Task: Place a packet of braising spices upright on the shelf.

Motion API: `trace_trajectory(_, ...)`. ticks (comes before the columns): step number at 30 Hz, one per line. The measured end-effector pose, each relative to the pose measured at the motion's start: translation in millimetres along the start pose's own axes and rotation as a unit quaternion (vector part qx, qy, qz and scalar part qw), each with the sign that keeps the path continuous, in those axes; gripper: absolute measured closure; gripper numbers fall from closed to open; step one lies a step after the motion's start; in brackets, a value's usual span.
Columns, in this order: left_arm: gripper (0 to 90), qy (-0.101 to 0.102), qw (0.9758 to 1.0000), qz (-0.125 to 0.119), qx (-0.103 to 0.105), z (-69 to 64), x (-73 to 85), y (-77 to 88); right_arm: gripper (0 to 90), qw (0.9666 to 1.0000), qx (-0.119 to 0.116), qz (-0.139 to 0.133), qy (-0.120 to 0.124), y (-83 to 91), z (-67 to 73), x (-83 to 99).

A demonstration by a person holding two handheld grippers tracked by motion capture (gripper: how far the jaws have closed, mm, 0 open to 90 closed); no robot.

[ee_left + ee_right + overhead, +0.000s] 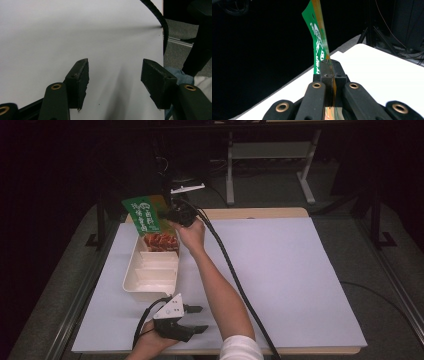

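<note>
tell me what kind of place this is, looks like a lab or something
Probably a lab or recording workspace, not a home. A white-covered table stands in a dark room, bare metal stand legs behind it, and a person works a cabled handheld right gripper holding a green snack packet over a white divided tray.

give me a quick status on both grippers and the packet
Right gripper shut on green packet, held over the tray's far end. Left gripper open, idle on table. Nothing in the way.

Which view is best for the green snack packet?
High view: the green snack packet shows its printed face, pinched by the right gripper over the far end of the white tray. The right gripper view gives it edge-on between shut jaws. The left gripper view faces bare table.
</note>
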State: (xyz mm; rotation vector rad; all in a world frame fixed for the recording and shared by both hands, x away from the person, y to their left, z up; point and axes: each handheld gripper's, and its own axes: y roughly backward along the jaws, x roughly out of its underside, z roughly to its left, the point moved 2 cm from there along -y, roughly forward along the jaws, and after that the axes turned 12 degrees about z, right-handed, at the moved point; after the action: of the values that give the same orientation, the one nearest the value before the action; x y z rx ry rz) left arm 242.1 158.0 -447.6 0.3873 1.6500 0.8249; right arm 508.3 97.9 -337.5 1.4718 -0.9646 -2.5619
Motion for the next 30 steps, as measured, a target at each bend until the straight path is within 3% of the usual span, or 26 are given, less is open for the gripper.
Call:
trace_trajectory(10,38.5,-0.002,1.0000,0.003,-0.002,0.9,0.2,-0.1,89.6,0.9996,-0.014,0.003,0.023,1.7,-3.9,10.3)
trace_trajectory(17,37.8,-0.001,1.0000,0.002,-0.004,0.8,0.3,-1.0,89.0,0.9993,-0.005,0.010,0.037,1.8,0.2,9.3)
trace_trajectory(18,37.7,-0.001,1.0000,0.002,-0.005,0.6,0.4,-1.0,87.2,0.9992,0.004,0.011,0.039,2.9,0.4,8.8)
trace_trajectory(23,37.1,-0.004,1.0000,0.005,-0.007,0.4,0.5,-0.6,70.9,0.9990,0.002,0.017,0.041,12.7,1.3,9.1)
trace_trajectory(30,35.8,-0.004,0.9999,0.006,-0.008,0.2,0.0,-1.6,62.3,0.9977,0.004,0.041,0.053,29.2,6.7,14.1)
